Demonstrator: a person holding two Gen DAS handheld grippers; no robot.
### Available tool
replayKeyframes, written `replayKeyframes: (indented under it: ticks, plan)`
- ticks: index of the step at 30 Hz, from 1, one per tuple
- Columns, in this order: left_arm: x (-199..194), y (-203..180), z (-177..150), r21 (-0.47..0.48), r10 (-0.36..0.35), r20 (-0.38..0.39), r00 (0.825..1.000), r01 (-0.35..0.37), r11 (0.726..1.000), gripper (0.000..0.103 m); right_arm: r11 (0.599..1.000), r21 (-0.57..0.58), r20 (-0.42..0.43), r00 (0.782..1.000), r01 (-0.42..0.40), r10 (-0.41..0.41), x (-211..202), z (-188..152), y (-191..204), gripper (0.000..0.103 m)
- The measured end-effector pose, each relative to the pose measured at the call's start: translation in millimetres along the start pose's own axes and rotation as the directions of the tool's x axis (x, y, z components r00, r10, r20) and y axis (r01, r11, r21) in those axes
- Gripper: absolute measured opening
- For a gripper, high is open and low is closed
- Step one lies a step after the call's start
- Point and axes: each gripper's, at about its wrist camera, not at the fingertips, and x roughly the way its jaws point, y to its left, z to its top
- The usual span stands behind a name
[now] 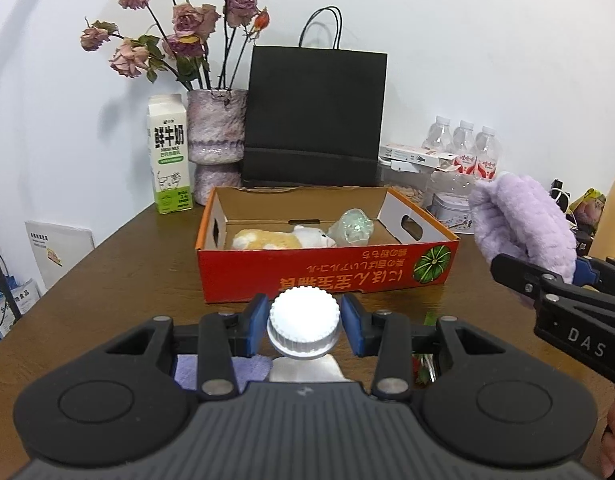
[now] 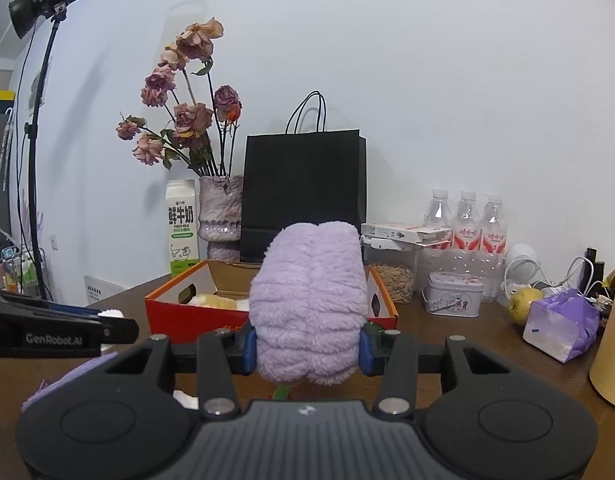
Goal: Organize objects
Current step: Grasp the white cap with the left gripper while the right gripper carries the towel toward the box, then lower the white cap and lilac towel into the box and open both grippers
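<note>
Left gripper [image 1: 304,325]: clamped on the white-capped bottle [image 1: 303,322], cap up between the blue pads.
Right gripper [image 2: 306,346]: closed on the purple plush [image 2: 309,308], held upright.
Red box [image 1: 327,276]: open, straight ahead and farther off than both grippers; nearer the left one, the right one off its right end.
Inside: plush dog [image 1: 283,238] left, crumpled clear bottle [image 1: 353,227] right; bare floor at the back.
Beyond: black bag [image 1: 315,116], vase [image 1: 217,136], milk carton [image 1: 169,156], clear of the path.

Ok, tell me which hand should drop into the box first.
Left, probably. The left gripper holds its bottle right before the box; the right gripper with the plush is off to the side.
</note>
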Motion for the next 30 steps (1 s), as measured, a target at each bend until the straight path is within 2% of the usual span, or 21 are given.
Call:
replayKeyframes:
  ticks: [15, 20, 30]
  plan:
    - [35.4, 3.4, 31.8, -0.017, 0.01, -0.001, 1.0, -0.01, 1.0, 0.041, 0.999, -0.026, 0.008, 0.999, -0.033, 0.033, 44.6, 20.1, 7.4, 0.044]
    - [52.9, 4.6, 42.0, 0.001, -0.009, -0.014, 1.0, 0.009, 1.0, 0.041, 0.999, -0.016, 0.009, 0.999, -0.046, 0.046, 62.1, 25.4, 7.1, 0.044]
    - [86.6, 6.0, 62.5, 0.009, 0.001, -0.033, 0.999, -0.001, 1.0, 0.041, 0.998, 0.026, -0.004, 0.998, -0.065, 0.065, 95.0, 35.4, -5.5, 0.044]
